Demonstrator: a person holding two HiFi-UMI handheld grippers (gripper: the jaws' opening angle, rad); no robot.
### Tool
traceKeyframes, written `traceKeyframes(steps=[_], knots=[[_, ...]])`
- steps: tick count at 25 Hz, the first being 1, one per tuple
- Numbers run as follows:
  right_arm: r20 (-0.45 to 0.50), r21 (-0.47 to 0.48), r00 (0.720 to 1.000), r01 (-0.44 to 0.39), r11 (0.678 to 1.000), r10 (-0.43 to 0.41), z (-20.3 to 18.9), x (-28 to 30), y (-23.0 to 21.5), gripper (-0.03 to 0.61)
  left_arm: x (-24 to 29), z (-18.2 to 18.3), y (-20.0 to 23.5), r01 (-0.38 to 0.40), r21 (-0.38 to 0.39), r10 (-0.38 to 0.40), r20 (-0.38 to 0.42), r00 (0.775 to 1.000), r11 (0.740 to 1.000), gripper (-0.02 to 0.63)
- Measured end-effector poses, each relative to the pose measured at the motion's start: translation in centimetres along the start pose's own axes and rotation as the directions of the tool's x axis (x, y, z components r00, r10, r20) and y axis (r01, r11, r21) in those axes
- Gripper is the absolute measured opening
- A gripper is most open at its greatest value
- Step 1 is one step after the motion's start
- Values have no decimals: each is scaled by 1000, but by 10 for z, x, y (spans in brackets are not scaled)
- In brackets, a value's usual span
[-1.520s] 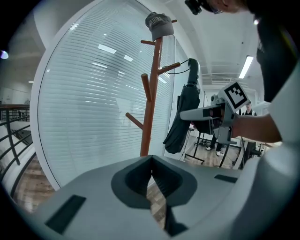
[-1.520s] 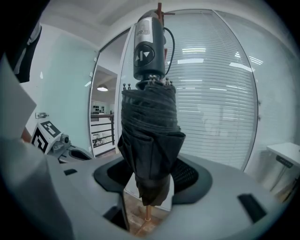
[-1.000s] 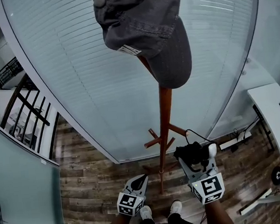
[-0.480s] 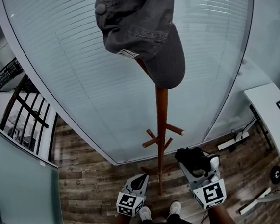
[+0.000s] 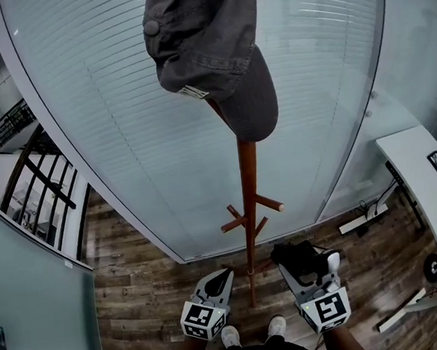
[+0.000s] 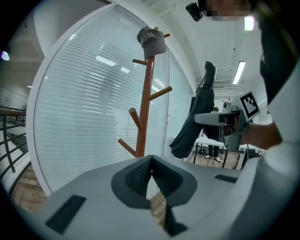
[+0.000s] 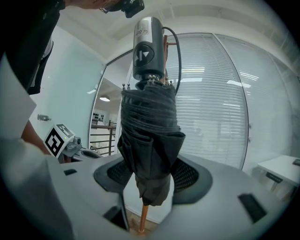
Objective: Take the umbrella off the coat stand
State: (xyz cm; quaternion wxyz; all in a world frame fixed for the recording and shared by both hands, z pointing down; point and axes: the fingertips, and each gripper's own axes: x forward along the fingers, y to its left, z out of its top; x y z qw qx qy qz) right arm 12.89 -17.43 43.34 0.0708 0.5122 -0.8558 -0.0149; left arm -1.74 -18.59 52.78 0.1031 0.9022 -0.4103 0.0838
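The folded black umbrella (image 7: 149, 140) stands upright between the jaws of my right gripper (image 7: 150, 176), which is shut on its canopy. Its grey handle (image 7: 148, 47) points up with a cord looped beside it. In the head view the umbrella (image 5: 295, 254) sits in the right gripper (image 5: 304, 266), to the right of the wooden coat stand (image 5: 249, 206) and apart from its lower pegs (image 5: 271, 201). A grey cap (image 5: 206, 48) hangs on top of the stand. My left gripper (image 5: 217, 280) is shut and empty, just left of the pole. The left gripper view shows the stand (image 6: 144, 103) and the umbrella (image 6: 197, 117).
A curved glass wall with blinds (image 5: 121, 126) stands right behind the coat stand. A white desk (image 5: 430, 211) is at the right, with cables and a power strip (image 5: 365, 218) on the wooden floor. A black railing (image 5: 34, 180) is beyond the glass at left. My shoes (image 5: 253, 332) are at the stand's base.
The right gripper has drawn the umbrella back from the stand's lower peg, toward me. The left gripper has risen a little beside the pole.
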Motion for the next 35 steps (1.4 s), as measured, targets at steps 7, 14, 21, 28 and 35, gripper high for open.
traceKeyframes(steps=[7, 14, 21, 28, 35], knots=[[21, 2, 999, 24, 1000, -24, -1, -9, -2, 247, -5, 26, -3, -1, 34, 0, 50, 999, 999, 12], [17, -19, 999, 27, 999, -27, 1, -12, 0, 247, -4, 44, -8, 3, 51, -7, 88, 996, 999, 12], [48, -14, 998, 43, 999, -42, 9, -9, 0, 245, -6, 52, -12, 18, 49, -23, 100, 995, 999, 11], [5, 5, 998, 68, 998, -68, 7, -14, -3, 245, -10, 51, -18, 28, 47, -33, 103, 994, 999, 11], [56, 8, 996, 71, 997, -71, 3, -10, -8, 245, -6, 53, -18, 33, 57, -39, 97, 995, 998, 12]])
